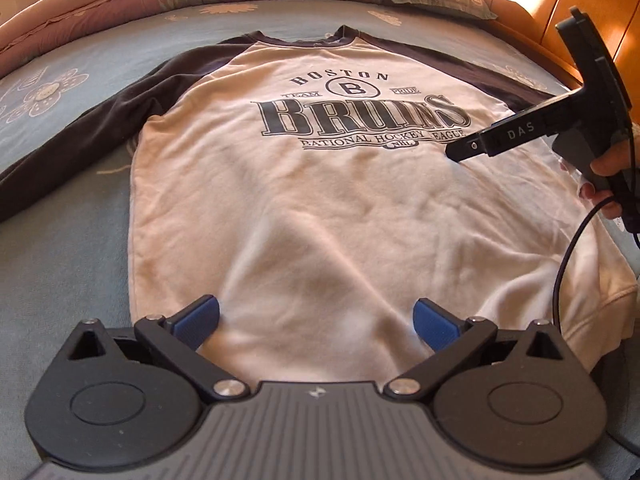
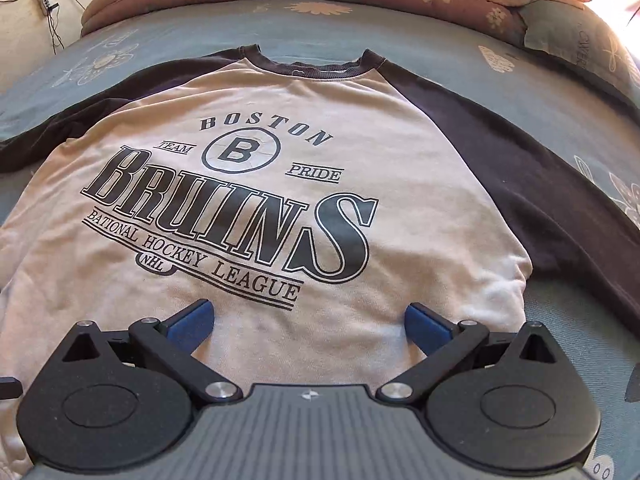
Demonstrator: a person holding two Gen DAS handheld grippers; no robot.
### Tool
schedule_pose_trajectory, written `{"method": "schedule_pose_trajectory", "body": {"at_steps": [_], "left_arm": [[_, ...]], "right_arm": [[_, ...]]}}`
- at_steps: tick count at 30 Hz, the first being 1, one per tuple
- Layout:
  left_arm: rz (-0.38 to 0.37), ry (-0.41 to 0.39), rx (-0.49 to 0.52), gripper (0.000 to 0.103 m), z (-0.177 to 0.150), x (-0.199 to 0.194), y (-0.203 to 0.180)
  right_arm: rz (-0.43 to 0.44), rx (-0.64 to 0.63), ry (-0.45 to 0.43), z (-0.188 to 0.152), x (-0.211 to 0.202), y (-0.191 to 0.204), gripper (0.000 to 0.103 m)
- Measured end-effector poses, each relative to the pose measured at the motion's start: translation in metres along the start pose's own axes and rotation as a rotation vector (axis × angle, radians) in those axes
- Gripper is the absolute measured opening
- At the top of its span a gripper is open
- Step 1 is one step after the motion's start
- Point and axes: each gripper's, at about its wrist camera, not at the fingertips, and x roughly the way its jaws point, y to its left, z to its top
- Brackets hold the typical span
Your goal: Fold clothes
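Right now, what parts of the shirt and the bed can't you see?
- Sweatshirt hem: the left tool covers it in the left wrist view.
- Left cuff: cut off by that view's edge.
- Right cuff: runs off the right wrist view's edge.
- Pillow lettering: blurred and glared out.
- Back of the sweatshirt: it lies face up.

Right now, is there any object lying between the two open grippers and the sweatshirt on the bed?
Nothing visible is in the way. The sweatshirt lies flat, print up, on the bed. The left gripper and right gripper are both open just above its pale body, with only bare fabric between their fingers.
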Motion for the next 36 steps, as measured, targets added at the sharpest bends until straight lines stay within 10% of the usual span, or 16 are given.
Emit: {"method": "schedule_pose_trajectory", "body": {"at_steps": [5, 10, 19, 36], "left_arm": [[0.047, 0.012, -0.07, 0.102, -0.005, -0.014, 0.0], [-0.092, -0.006, -0.16, 0.101, 0.006, -0.001, -0.002], [-0.112, -0.114, -0.131, 0.102, -0.023, -0.014, 0.01], [-0.154, -0.064, -0.121, 0.101, -0.004, -0.01, 0.03]], "right_arm": [[-0.025, -0.048, 0.0, 0.002, 0.002, 0.007, 0.103], [-0.029, -0.059, -0.006, 0.0, 0.001, 0.008, 0.103], [-0.034, -0.056, 0.005, 0.003, 0.004, 0.008, 0.103], [-0.031, -0.061, -0.006, 0.003, 0.005, 0.008, 0.103]]}}
